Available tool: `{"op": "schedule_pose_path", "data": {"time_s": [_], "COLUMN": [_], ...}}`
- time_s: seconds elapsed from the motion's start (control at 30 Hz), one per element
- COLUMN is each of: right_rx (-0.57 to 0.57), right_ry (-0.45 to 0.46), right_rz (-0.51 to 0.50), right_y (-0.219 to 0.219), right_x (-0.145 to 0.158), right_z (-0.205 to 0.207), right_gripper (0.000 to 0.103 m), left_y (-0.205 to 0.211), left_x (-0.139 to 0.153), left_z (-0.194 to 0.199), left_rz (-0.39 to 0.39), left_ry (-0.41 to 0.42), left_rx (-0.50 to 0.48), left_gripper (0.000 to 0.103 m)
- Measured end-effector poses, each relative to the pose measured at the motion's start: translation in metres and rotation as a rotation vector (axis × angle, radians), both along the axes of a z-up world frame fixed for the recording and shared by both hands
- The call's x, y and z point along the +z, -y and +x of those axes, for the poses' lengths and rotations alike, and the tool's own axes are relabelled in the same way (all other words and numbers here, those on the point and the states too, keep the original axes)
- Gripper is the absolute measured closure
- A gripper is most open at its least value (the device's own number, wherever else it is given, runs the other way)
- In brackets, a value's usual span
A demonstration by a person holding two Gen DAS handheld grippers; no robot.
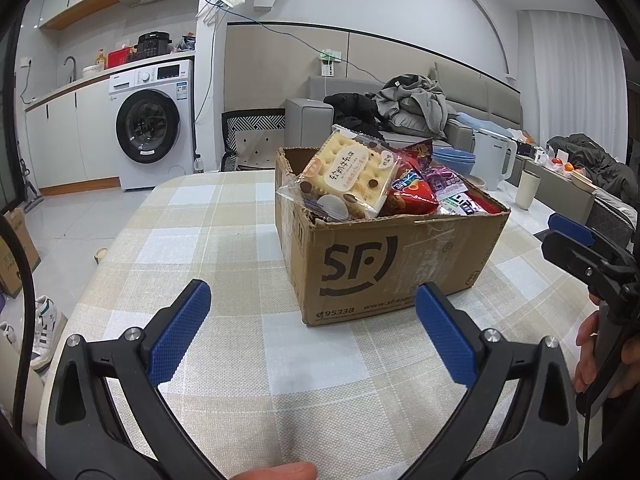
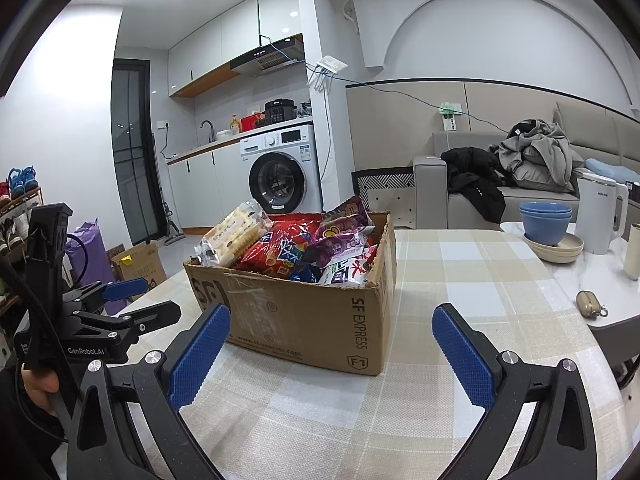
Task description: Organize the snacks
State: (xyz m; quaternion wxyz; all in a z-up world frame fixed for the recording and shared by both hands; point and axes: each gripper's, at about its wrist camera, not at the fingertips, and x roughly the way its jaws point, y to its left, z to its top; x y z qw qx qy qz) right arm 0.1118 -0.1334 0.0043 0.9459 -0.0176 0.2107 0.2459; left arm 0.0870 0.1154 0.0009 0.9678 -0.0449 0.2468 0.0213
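While both grippers hover empty, a brown cardboard box (image 1: 396,264) printed with an SF Express logo sits on a table covered in a beige, white and pale blue checked cloth (image 1: 224,248). The box is open at the top and packed full of snack bags that rise above its rim. A clear pack of cream sandwich crackers (image 1: 348,178) leans up at the box's left end as seen from the left wrist camera. Beside it lie a red snack bag (image 1: 412,194) and a purple snack bag (image 2: 344,228), with further packets behind them.

The left gripper (image 1: 312,328) is held just short of the box's printed side, its blue-padded fingers spread wide with nothing between them. The right gripper (image 2: 331,350) faces a neighbouring side of the box, its fingers also spread wide and holding nothing. Each gripper shows at the edge of the other's view.

On a bare marble part of the table past the cloth stand stacked blue bowls (image 2: 546,218) on a beige plate, a white electric kettle (image 2: 600,216) and a cream tumbler (image 2: 634,254). Farther back are a white washing machine (image 1: 154,124) under a kitchen counter and a grey sofa (image 2: 430,184) heaped with clothes.
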Motion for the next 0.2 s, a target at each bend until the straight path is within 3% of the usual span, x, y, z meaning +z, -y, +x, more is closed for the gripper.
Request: {"op": "schedule_pose_path", "data": {"time_s": [0.2], "right_rx": [0.000], "right_ry": [0.000], "right_rz": [0.001], "right_y": [-0.0002], "right_x": [0.0003], "right_z": [-0.0004], "right_gripper": [0.000], "left_y": [0.0001], "left_x": [-0.0026], "left_z": [-0.0005], "left_rz": [0.003], "left_ry": [0.002], "left_rx": [-0.006], "left_gripper": [0.001]}}
